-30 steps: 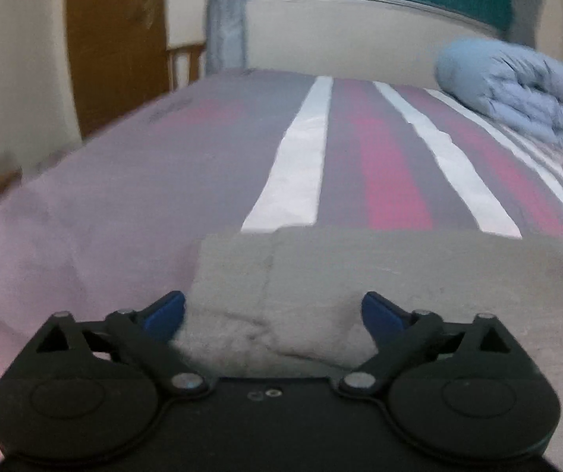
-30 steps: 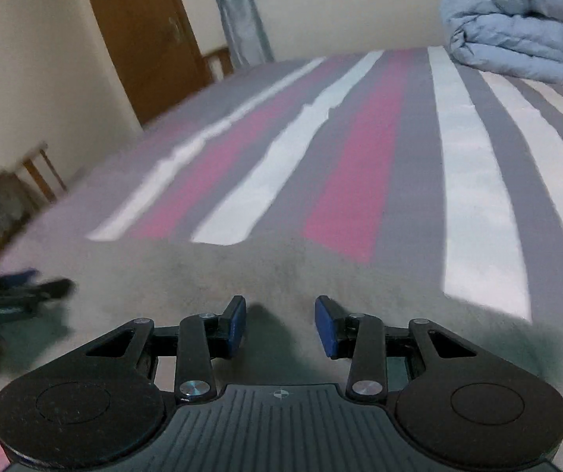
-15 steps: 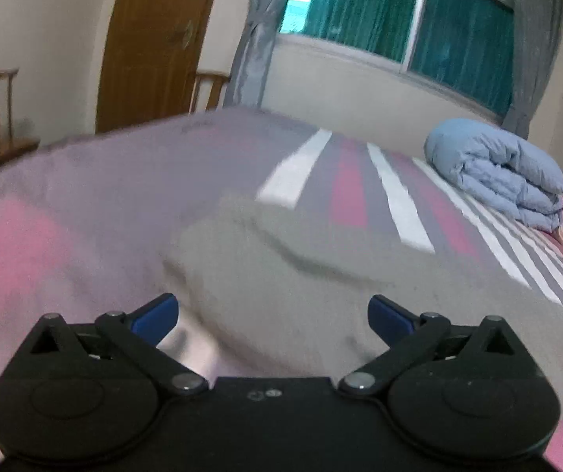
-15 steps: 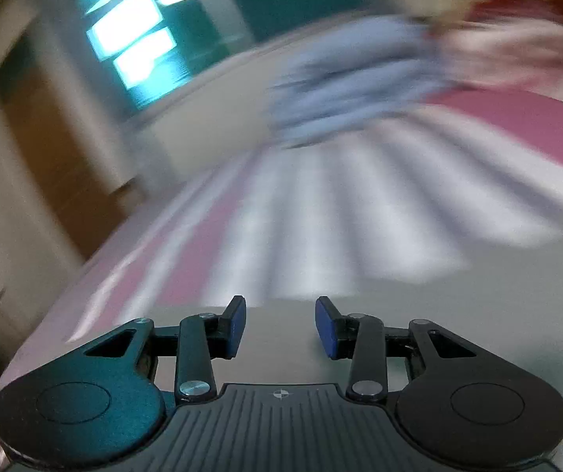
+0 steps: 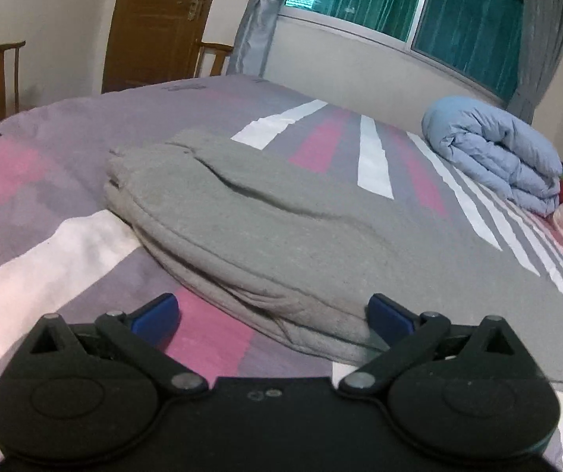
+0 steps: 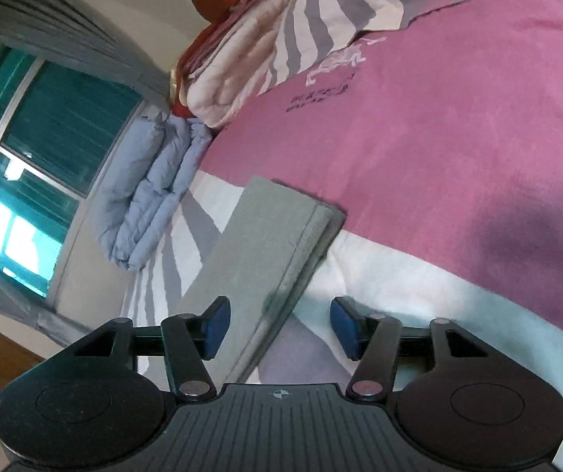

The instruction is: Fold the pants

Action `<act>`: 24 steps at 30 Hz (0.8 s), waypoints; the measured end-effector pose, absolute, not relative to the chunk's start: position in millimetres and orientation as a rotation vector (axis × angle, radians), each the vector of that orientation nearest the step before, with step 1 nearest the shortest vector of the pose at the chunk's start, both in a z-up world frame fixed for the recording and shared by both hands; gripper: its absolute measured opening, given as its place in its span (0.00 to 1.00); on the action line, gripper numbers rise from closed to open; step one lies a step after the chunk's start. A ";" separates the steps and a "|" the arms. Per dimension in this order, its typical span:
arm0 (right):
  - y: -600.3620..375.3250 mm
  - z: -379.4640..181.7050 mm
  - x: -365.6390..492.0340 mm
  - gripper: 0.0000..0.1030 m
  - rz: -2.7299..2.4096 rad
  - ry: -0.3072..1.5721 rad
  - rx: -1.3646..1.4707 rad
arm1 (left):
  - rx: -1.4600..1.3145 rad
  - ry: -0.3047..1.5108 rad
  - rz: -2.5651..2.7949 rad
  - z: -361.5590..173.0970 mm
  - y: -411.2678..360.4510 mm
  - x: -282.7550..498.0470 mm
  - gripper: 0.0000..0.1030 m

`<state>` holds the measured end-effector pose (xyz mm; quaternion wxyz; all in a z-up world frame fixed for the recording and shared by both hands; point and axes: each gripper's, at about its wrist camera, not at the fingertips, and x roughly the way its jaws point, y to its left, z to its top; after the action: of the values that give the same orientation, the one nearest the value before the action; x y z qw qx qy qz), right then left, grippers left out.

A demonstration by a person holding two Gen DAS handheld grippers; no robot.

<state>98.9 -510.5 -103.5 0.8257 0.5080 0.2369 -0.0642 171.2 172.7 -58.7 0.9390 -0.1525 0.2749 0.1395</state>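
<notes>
Grey pants (image 5: 281, 228), folded lengthwise, lie flat on the striped bed cover (image 5: 45, 149). My left gripper (image 5: 272, 314) is open wide at their near long edge. The stacked fabric edge runs between the pads and lies against the right pad (image 5: 389, 314); nothing is pinched. In the right wrist view, which is rolled sideways, the pants' leg end (image 6: 265, 244) reaches toward the camera. My right gripper (image 6: 281, 326) is low over it with its jaws opening. The hem edge lies between the blue pads, and neither pad presses on it.
A rolled blue duvet (image 5: 493, 149) (image 6: 143, 196) lies near the window wall. A pile of pink and red bedding (image 6: 234, 78) sits beyond it. Wooden chairs (image 5: 2, 74) and a door (image 5: 155, 19) stand past the bed's far side.
The left gripper drew back off the pants and now faces their long edge from the side. The right gripper swept to the leg end, rolled sideways, and its jaws widened.
</notes>
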 end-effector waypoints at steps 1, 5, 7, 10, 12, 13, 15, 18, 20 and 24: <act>-510.7 -102.2 105.3 0.55 -0.131 0.504 1.068 | -0.304 0.561 0.284 -58.4 171.1 170.8 0.94; -515.4 -109.2 121.3 0.54 -0.116 0.497 1.042 | -0.287 0.577 0.287 -61.3 167.2 172.7 0.94; -515.1 -117.2 126.3 0.45 -0.140 0.499 1.032 | -0.296 0.586 0.287 -63.6 167.5 174.1 0.95; -525.8 -138.0 132.4 0.11 -0.137 0.492 1.094 | -0.302 0.591 0.290 -65.7 167.3 176.0 0.95; -525.7 -133.4 132.7 0.10 -0.126 0.509 1.071 | -0.293 0.593 0.292 -65.8 166.2 176.7 0.95; -525.3 -131.5 131.1 0.10 -0.119 0.509 1.057 | -0.292 0.592 0.291 -65.9 166.2 176.6 0.95; -525.5 -133.5 128.3 0.11 -0.109 0.497 1.057 | -0.291 0.593 0.288 -66.8 166.1 176.5 0.95; -523.2 -131.9 130.1 0.13 -0.115 0.498 1.037 | -0.285 0.597 0.290 -66.3 165.2 176.4 0.95; -519.9 -128.1 132.3 0.18 -0.116 0.503 1.021 | -0.280 0.604 0.290 -66.6 164.9 176.7 0.95; -516.0 -126.8 134.5 0.20 -0.124 0.510 0.995 | -0.283 0.606 0.289 -66.3 165.5 175.8 0.95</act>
<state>134.5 -516.0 -126.8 0.8458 0.4718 0.2419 -0.0588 175.8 165.5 -66.3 0.9344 -0.1386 0.2961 0.1413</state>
